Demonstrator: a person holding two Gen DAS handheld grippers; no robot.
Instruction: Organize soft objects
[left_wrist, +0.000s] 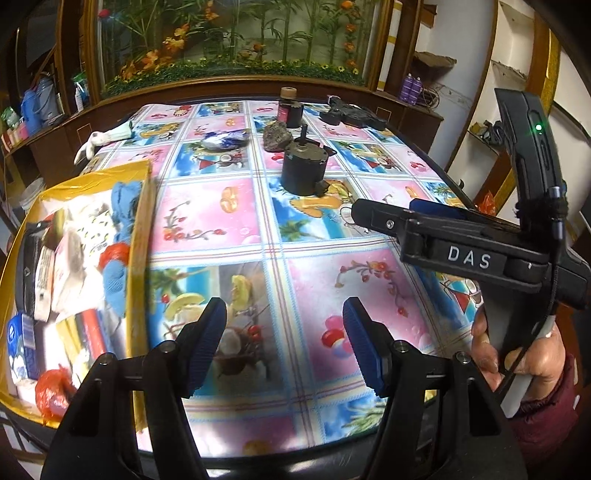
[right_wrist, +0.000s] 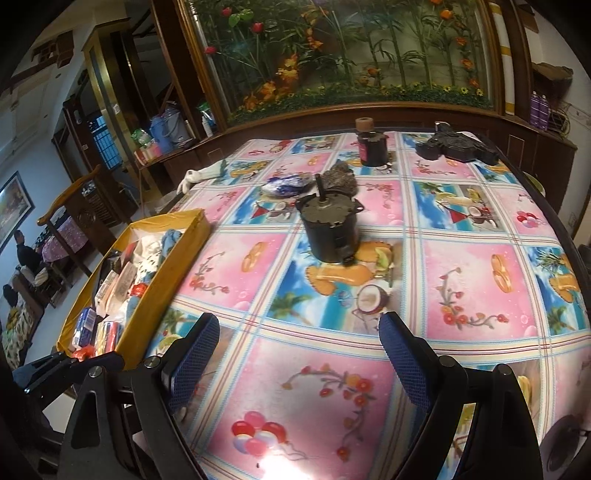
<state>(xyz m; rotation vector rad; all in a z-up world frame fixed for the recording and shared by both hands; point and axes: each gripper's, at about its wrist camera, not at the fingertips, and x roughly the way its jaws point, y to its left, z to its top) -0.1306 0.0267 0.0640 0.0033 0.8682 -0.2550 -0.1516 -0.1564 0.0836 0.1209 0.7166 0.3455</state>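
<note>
Empty left tool above tablecloth

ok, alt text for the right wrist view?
Open, empty right tool hovers over a table with a colourful patterned cloth. A yellow box of soft items sits at left; a dark motor, rock and blue-white bag lie farther back.

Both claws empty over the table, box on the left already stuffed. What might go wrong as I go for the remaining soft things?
1. The blue-white bag lies right behind the motor; reaching over may knock it.
2. The white glove hangs at the table edge and may slip off.
3. The box looks full; additions may spill.
</note>
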